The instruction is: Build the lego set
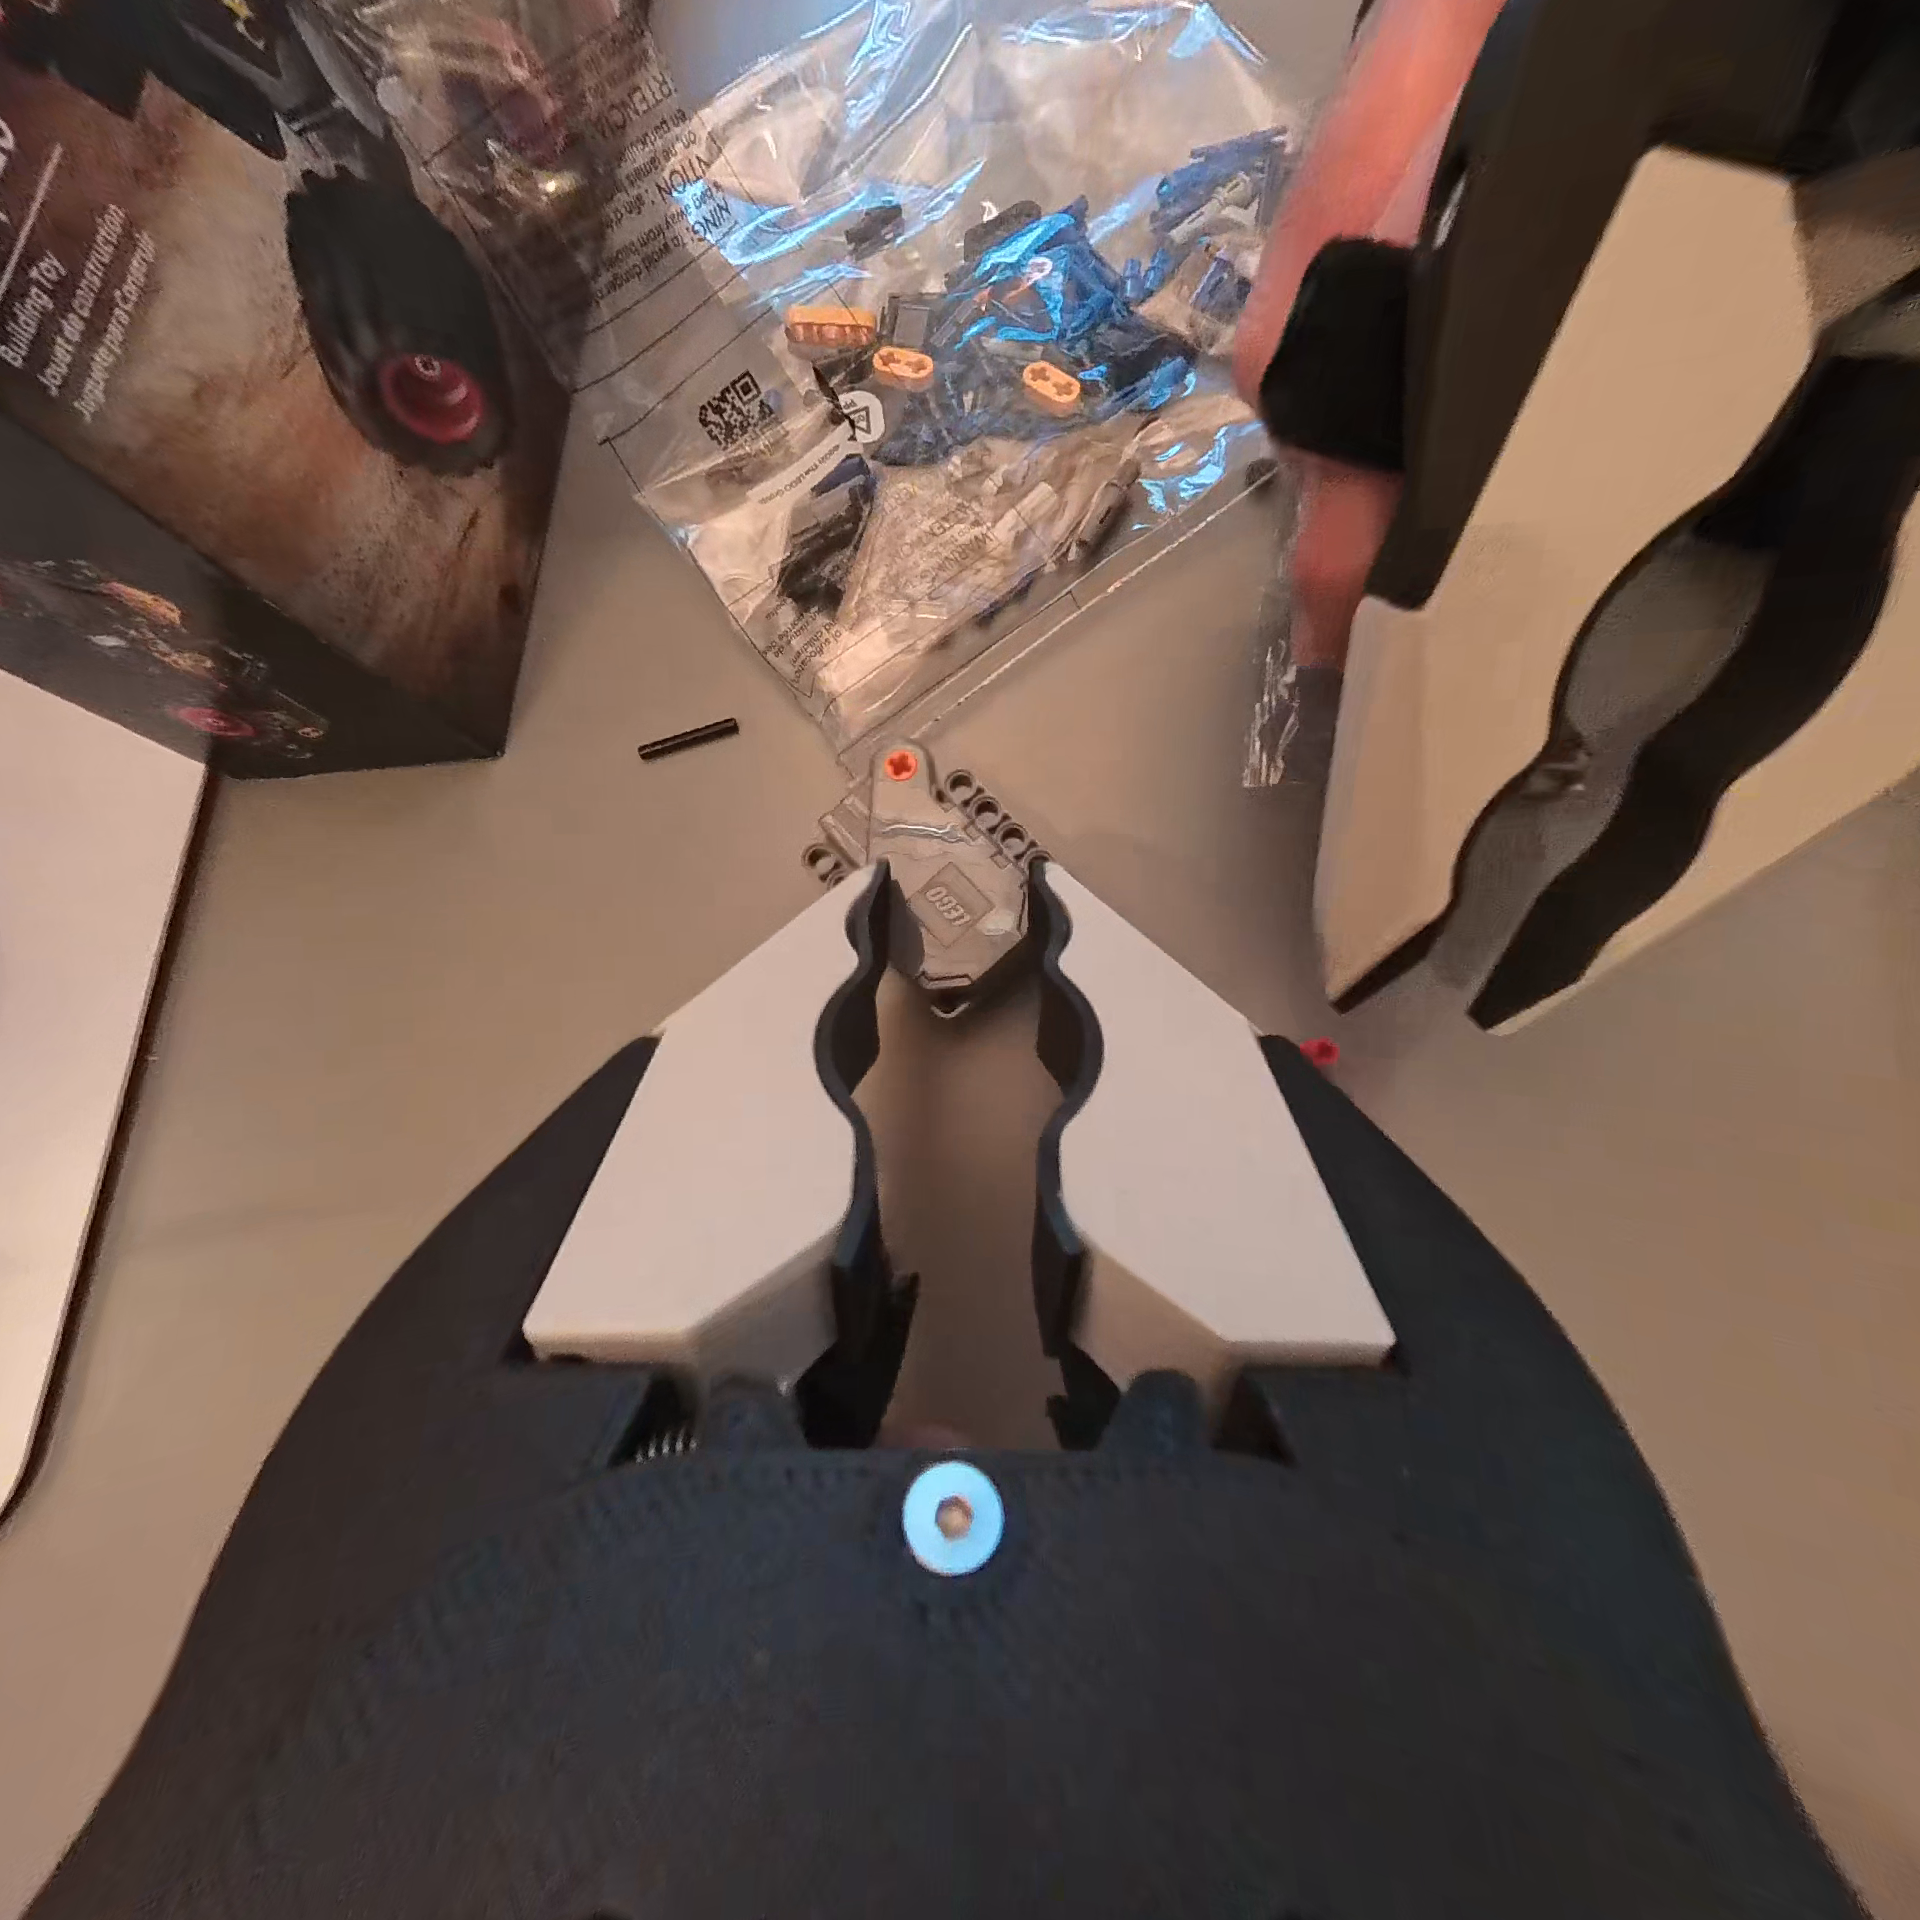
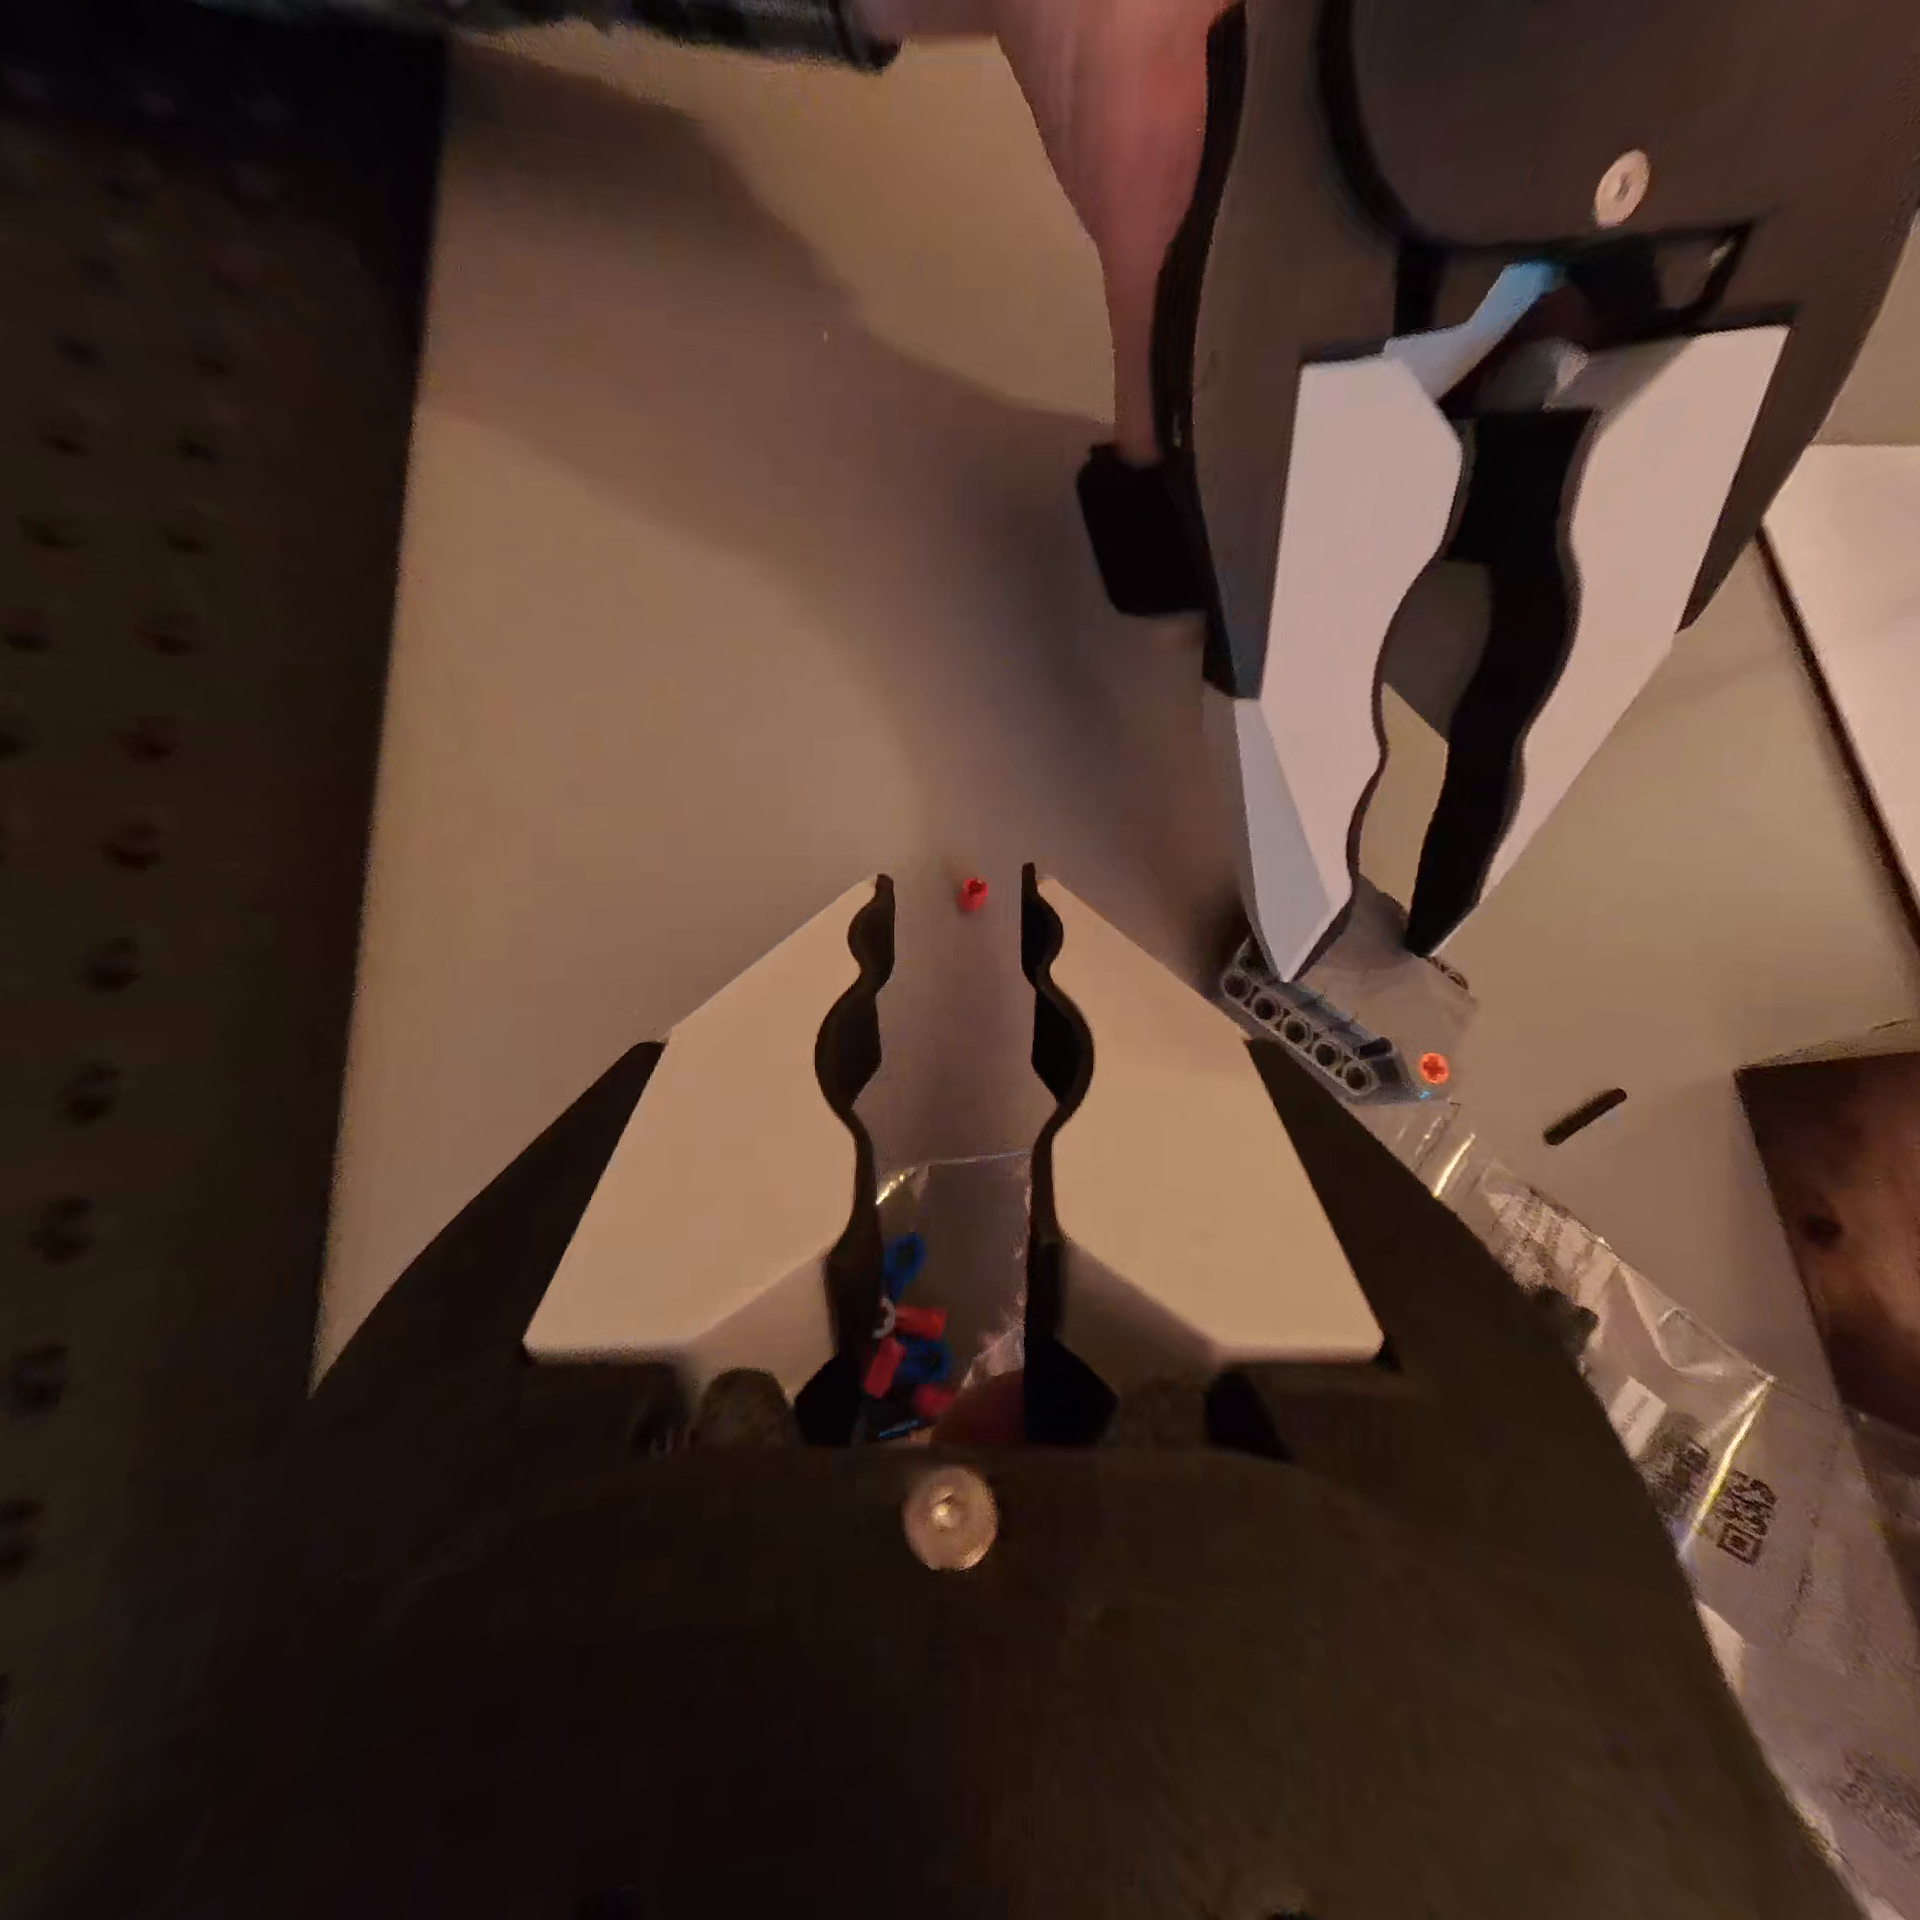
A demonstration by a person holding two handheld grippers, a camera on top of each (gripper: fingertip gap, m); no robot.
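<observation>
So, left gripper clamped on grey motor block at frame centre, block resting on table, orange axle hole facing away, probably pinned steady so other hand can add parts. Right gripper spread, holding nothing, tips straddling tiny red pin mid-frame without touching; my guess, lining up to grab it. Parts bag top centre of left view, box upper left, black axle loose between box and block. Build barely started.
</observation>
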